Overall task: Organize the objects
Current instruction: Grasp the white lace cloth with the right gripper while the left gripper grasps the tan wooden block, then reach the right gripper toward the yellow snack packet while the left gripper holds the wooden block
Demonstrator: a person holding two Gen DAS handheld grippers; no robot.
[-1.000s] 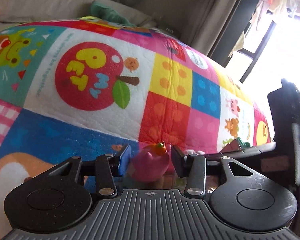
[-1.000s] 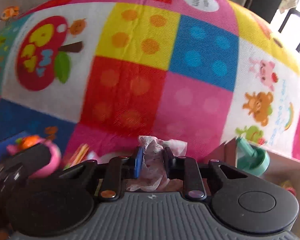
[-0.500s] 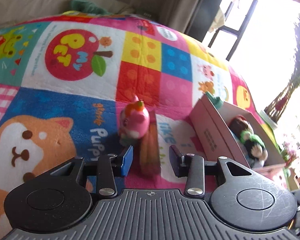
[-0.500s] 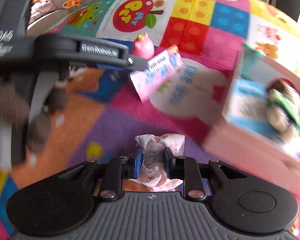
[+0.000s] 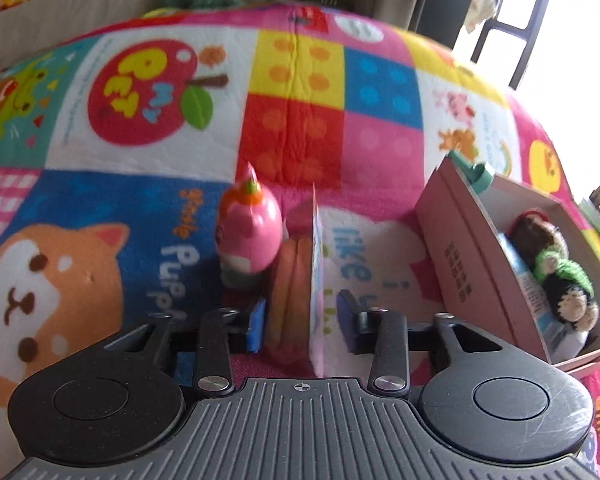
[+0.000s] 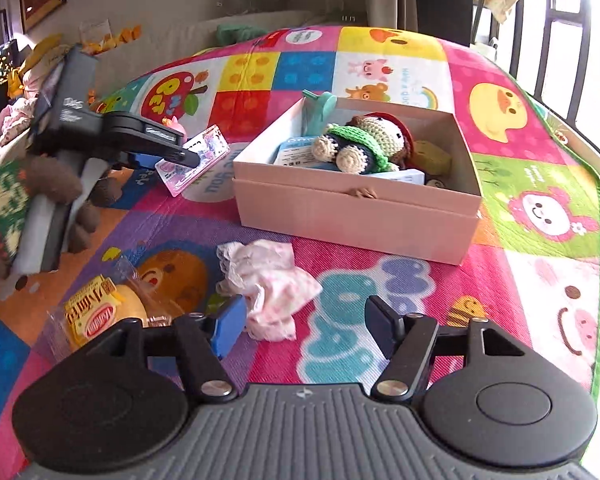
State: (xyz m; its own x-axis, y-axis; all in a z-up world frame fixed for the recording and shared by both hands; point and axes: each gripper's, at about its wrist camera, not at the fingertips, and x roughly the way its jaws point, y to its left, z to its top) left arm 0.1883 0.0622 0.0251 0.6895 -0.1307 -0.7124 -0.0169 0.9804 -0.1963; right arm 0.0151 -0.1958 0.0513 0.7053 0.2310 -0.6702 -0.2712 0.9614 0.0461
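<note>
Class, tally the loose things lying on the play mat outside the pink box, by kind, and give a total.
Pink plastic toy figure: 1
Flat pink printed packet, between the left tool's fingers: 1
Crumpled pink-and-white lace cloth, ahead of the open right tool: 1
Yellow wrapped snack bag: 1
Total: 4

On the mat (image 6: 420, 292) there is one pink box (image 6: 352, 216), one crumpled cloth (image 6: 270, 284), one wrapped bun (image 6: 100, 312), one pink toy (image 5: 248, 236) and one flat packet (image 6: 194, 158). The box holds one crochet doll (image 6: 364, 144) and one teal piece (image 6: 320, 106).
</note>
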